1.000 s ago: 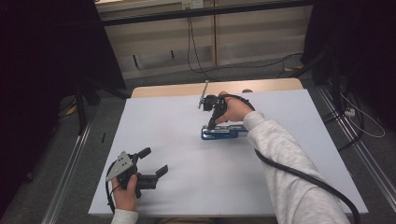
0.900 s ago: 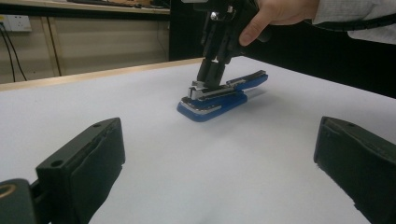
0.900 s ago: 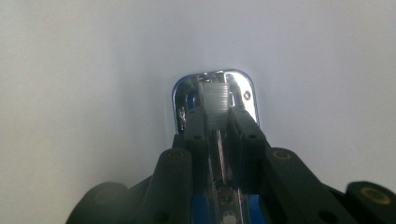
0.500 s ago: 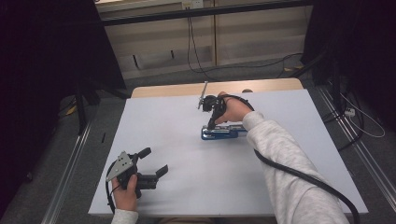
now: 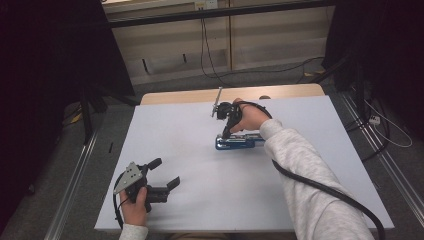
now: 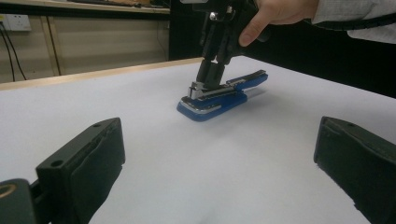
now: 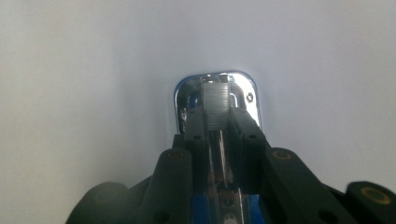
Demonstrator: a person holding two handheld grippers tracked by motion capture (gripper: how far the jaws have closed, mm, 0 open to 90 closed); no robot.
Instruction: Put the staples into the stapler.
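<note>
A blue stapler with a chrome front lies on the white table, right of centre. My right gripper comes down steeply onto its left end. In the right gripper view the two black jaws clamp the stapler's metal top arm over the chrome base. The left gripper view shows that gripper and the stapler from the side, with a hand above. My left gripper rests near the table's front left corner, its jaws wide apart with nothing between them.
A wooden strip runs along the table's far edge. The right gripper's black cable trails over the table's right half under the grey sleeve. Dark stands and floor cables flank the table.
</note>
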